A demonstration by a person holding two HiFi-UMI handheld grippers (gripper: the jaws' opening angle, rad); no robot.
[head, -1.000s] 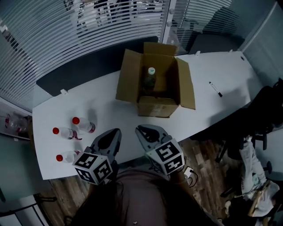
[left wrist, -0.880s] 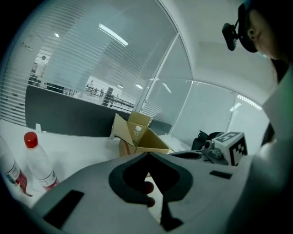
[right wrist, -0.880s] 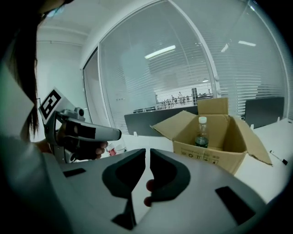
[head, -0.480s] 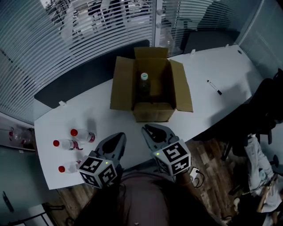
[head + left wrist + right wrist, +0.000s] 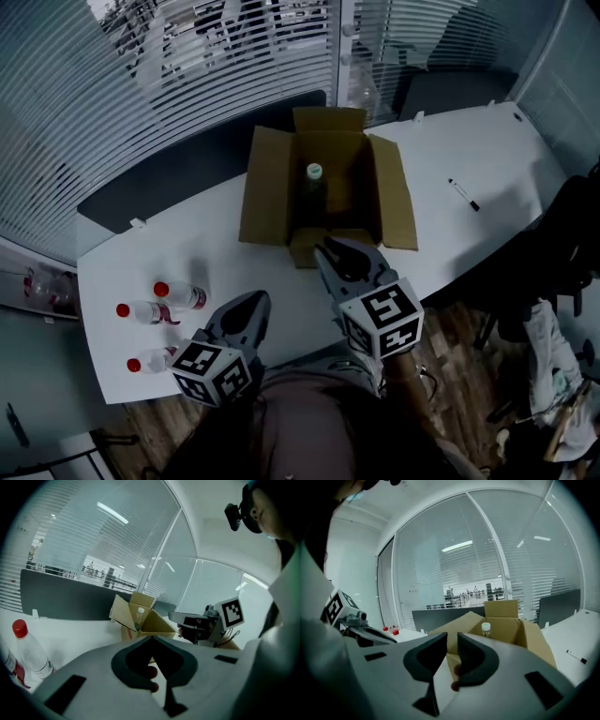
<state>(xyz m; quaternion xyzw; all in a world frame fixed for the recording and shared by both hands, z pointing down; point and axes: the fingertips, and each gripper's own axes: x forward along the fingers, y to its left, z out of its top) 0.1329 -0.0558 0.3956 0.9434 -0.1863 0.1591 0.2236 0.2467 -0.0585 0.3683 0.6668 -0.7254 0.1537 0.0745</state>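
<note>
**Head view with both gripper views.** Your right gripper [image 5: 339, 247] has come forward from the near edge of the white desk [image 5: 187, 246]. Seen from above, its tip now overlaps the front wall of the open brown cardboard box [image 5: 265, 187]; whether it touches the wall cannot be told. The box, and the upright clear plastic bottle with a white cap [image 5: 314, 178] standing inside it, are therefore now the things nearest those fingers. In the right gripper view the fingers stand a narrow slit apart with nothing between them. The bottle shows just right of the slit, beyond the box's front wall. Your left gripper [image 5: 255, 300] stays back at the desk's near edge, fingers closed tip to tip and empty, with the box well ahead of it. Three clear bottles with red caps [image 5: 178, 294] stand on the desk to its left, apart from it. A black marker pen [image 5: 463, 194] lies on the desk, well right of the box.
</note>
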